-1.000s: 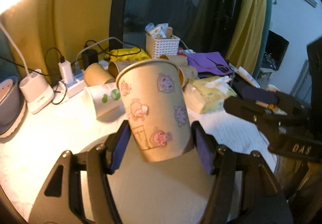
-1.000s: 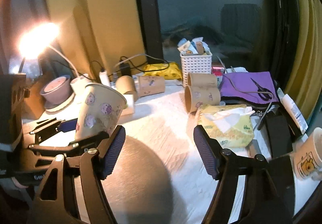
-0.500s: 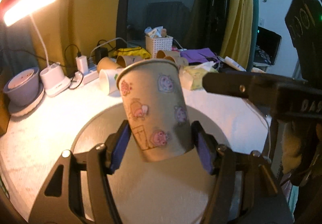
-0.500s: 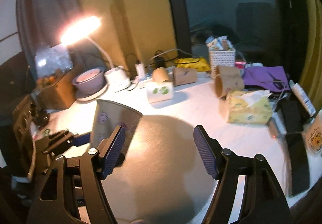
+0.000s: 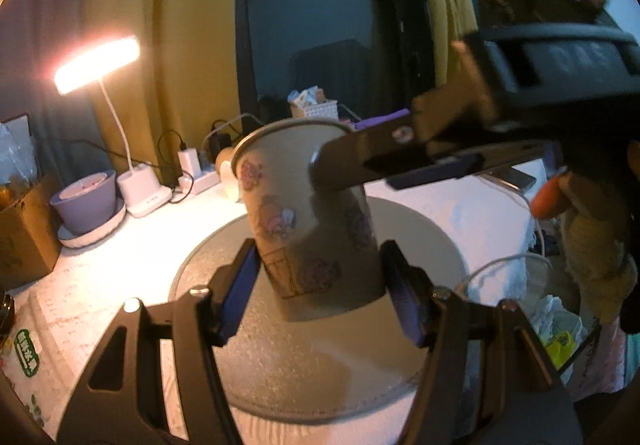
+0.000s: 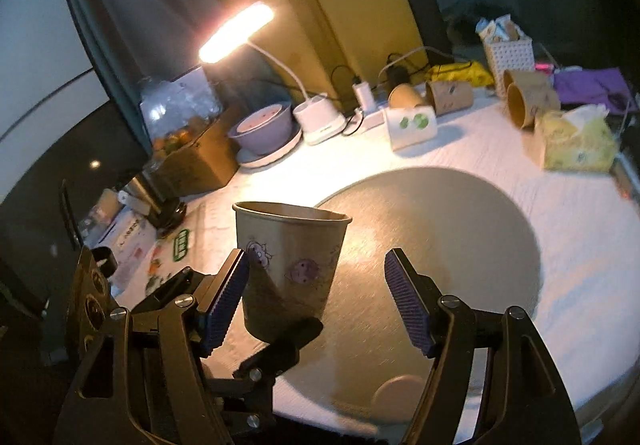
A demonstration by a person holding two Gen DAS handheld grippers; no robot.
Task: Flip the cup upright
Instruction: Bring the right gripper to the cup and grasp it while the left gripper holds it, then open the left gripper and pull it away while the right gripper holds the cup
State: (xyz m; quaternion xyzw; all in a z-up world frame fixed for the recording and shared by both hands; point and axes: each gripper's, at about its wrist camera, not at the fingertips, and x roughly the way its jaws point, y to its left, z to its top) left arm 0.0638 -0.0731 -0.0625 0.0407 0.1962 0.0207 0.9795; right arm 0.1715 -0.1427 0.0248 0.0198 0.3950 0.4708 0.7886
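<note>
A tan paper cup (image 5: 308, 217) with pink cartoon prints is held mouth-up, slightly tilted, above a round grey mat (image 5: 416, 245). My left gripper (image 5: 320, 297) is shut on the cup's lower half. In the right wrist view the cup (image 6: 290, 265) sits at lower left, with the left gripper's fingers (image 6: 280, 349) under it. My right gripper (image 6: 318, 309) is open and empty, its jaws wide apart just in front of the cup. Its body crosses the left wrist view at upper right (image 5: 460, 153).
A lit desk lamp (image 6: 236, 33), a purple bowl (image 6: 266, 125), a power strip (image 6: 370, 113), several paper cups lying on their sides (image 6: 448, 95), a yellow tissue pack (image 6: 576, 143) and a white basket (image 6: 508, 55) stand along the back of the white table (image 6: 580, 229).
Both grippers have pulled back and up from the table. The cup has stayed in my left gripper and has come upright. My right gripper has swung left toward the cup, still open.
</note>
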